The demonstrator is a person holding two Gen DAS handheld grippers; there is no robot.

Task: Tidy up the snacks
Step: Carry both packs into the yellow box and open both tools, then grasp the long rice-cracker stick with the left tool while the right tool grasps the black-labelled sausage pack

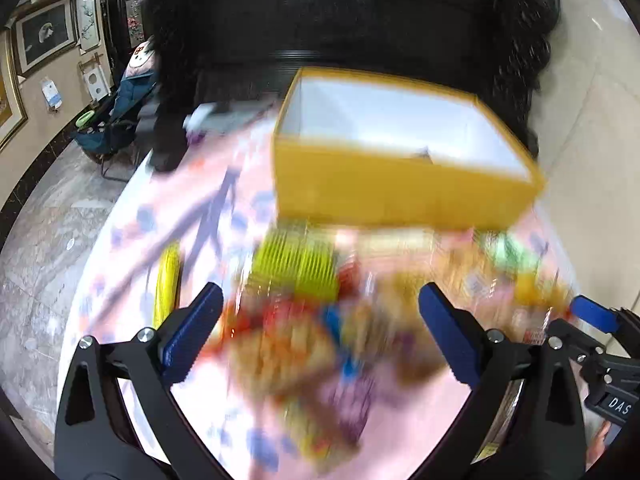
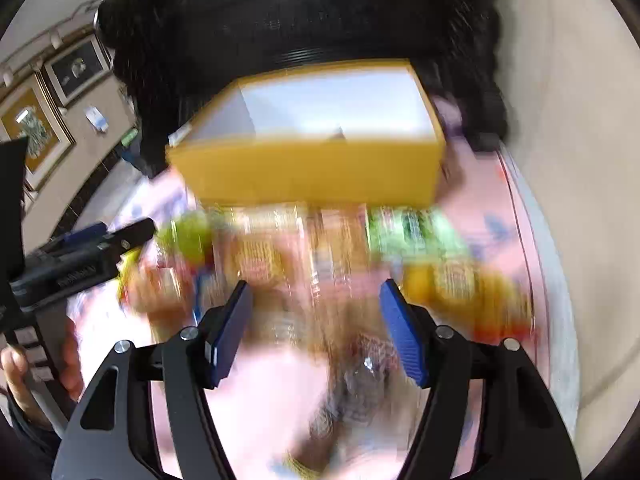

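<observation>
A yellow box [image 1: 400,196] with a white, nearly bare inside stands on the pink flowered tablecloth [image 1: 132,216]; the right wrist view shows the box [image 2: 312,176] too. In front of it lies a blurred heap of snack packets: a lime packet [image 1: 296,268], a long yellow one [image 1: 168,280], a green one [image 2: 412,228] and an orange-yellow one [image 2: 460,284]. My left gripper [image 1: 320,300] hangs open over the heap, nothing between its blue pads. My right gripper [image 2: 315,292] is open above a clear-wrapped packet [image 2: 360,372], pads apart from it.
Dark carved furniture [image 1: 360,20] rises behind the box. A blue folding chair [image 1: 116,120] stands on the marble floor at the left, below framed pictures [image 1: 44,36]. The round table's edge [image 2: 560,280] curves close on the right. A hand [image 2: 12,364] holds the other gripper's handle.
</observation>
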